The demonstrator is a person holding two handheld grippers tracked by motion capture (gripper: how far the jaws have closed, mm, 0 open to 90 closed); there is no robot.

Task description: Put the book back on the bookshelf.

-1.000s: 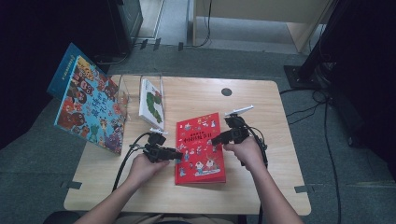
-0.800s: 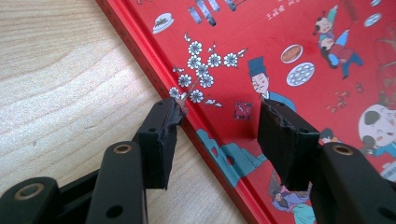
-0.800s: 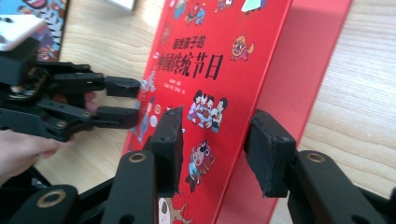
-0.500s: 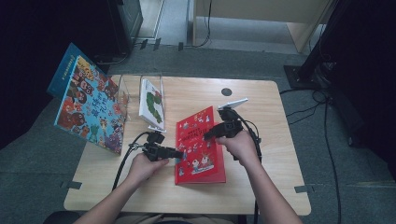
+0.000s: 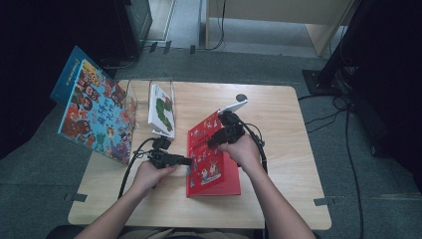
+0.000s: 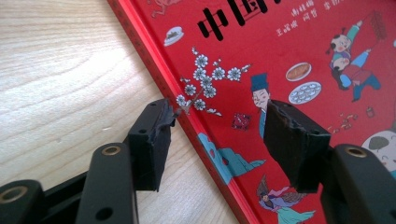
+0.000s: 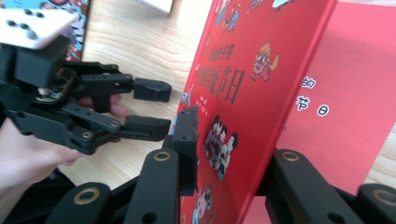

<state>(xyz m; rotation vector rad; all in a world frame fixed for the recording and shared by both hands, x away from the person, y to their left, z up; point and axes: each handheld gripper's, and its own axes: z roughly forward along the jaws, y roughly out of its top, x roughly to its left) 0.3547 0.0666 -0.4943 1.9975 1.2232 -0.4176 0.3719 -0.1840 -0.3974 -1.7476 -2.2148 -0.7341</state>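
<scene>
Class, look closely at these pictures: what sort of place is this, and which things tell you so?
Probably a lab or office set up for recording: a plain wooden table on grey carpet, cables trailing across the floor, and picture books, one red book being opened, another on a clear stand.

You get a dim room in the high view: the table (image 5: 278, 124) sits in soft, even overhead light, while the floor and corners fall to near black. Shadows there are faint and short; no glare on the wood. Detail is soft throughout, slightly grainy. Your left gripper view is bright and crisp on the red book (image 6: 299, 60), with the near jaws a little soft and a mild sheen on the cover. Your right gripper view is bright too; the lifted cover (image 7: 252, 84) shades the page behind it, the foreground jaws blur, and the white block at top left is nearly washed out.
</scene>
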